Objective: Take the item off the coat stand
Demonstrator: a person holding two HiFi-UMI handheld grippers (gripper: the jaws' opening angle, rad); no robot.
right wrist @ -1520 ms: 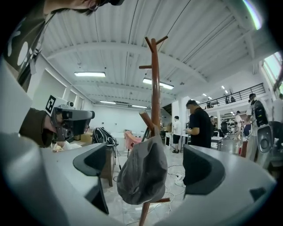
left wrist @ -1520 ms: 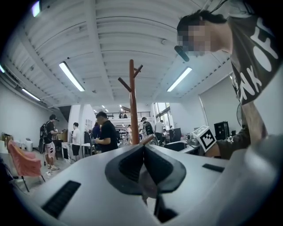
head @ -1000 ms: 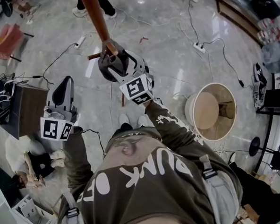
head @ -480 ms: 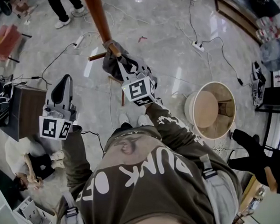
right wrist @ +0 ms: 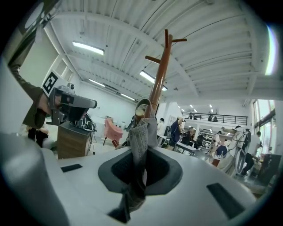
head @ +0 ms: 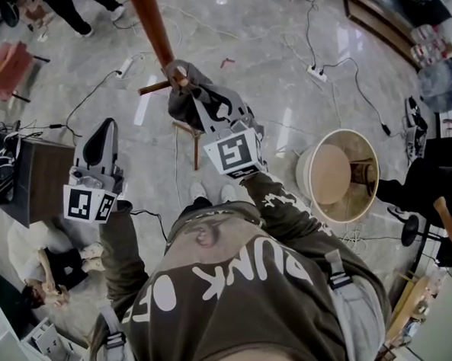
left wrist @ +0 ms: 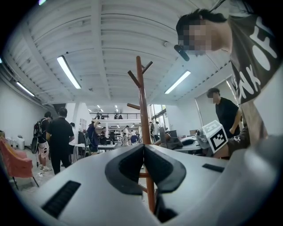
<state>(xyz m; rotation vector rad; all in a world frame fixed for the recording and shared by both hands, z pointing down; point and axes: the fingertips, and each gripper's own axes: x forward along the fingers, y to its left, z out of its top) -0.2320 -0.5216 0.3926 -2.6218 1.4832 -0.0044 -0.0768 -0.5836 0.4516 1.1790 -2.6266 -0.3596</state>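
The brown wooden coat stand rises in front of me. A grey cloth item hangs from a short peg on it. My right gripper is shut on this cloth just below the peg. In the right gripper view a folded strip of the grey cloth runs up from between the pinched pads of the right gripper to the peg end on the stand. My left gripper is held lower left, apart from the stand, shut and holding nothing. The left gripper points at the stand.
A round wicker tub stands on the floor at the right. A wooden cabinet with a dark bag is at the left. Cables and a power strip lie on the marble floor. A person in dark clothes is at the right edge.
The right gripper's jaws have shut on the grey cloth and drawn it slightly toward me. The left gripper has stayed put. People in the background have walked on.
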